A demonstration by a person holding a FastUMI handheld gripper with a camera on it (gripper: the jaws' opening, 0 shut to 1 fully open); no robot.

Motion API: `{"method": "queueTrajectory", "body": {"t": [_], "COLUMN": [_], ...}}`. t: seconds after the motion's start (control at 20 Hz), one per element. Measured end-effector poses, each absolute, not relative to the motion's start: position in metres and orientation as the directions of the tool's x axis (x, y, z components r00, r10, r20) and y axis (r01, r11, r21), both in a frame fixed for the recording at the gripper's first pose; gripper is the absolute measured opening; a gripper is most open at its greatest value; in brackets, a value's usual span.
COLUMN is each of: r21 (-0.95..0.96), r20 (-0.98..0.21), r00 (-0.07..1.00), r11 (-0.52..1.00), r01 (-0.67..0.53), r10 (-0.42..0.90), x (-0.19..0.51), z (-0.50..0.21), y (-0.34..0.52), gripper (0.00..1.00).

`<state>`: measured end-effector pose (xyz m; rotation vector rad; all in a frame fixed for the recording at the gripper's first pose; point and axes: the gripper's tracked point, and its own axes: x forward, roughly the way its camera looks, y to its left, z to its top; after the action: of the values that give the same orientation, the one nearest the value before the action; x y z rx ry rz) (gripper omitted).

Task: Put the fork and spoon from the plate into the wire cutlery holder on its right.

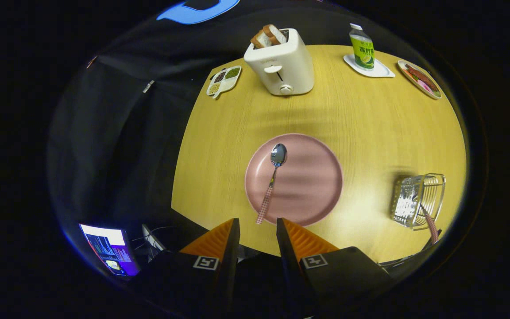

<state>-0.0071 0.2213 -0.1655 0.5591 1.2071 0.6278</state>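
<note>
Spoon (pixel 273 175) lying on pink plate (pixel 308 181), toward plate's left side, bowl pointing away from tool, checked handle trailing back over plate's near-left rim onto worktop (pixel 361 119). Tool (pixel 257 223) raised above worktop's near edge, just short of plate; fingers apart, nothing between them, gap lined up roughly with spoon's handle end, which sits just ahead of fingertips. Plate near middle of round wooden worktop. Wire cutlery holder (pixel 418 200) well to right of plate, apart from it, close to worktop's right edge; utensil with pinkish checked handle (pixel 430 226) already standing in holder, handle leaning out toward near side, head hidden behind wire, likely the fork but cannot tell for certain. Beyond plate, on far side of worktop: white toaster (pixel 280 62) with bread slices (pixel 268 35) sticking up from slots, lever facing plate. Left of toaster, far-left of plate, small divided dish (pixel 224 79) with portions of grains or beans, overhanging worktop's edge a little. Far-right of plate, green-labelled bottle (pixel 361 48) upright on white coaster (pixel 370 68); further right of that, plate of food (pixel 419 79) at worktop's rim. Off worktop, down-left of plate, lit screen (pixel 109 249) on dark floor area with cables nearby.
</note>
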Motion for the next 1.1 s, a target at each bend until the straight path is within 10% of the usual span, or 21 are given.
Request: {"method": "queueTrajectory", "body": {"t": [0.95, 1.1], "r21": [0.57, 0.562], "r20": [-0.807, -0.815], "r00": [0.151, 0.134], "r11": [0.82, 0.825], "r01": [-0.055, -0.06], "r10": [0.571, 0.564], "x": [0.012, 0.009], "z": [-0.277, -0.286], "y": [0.291, 0.298], "gripper": [0.53, 0.31]}}
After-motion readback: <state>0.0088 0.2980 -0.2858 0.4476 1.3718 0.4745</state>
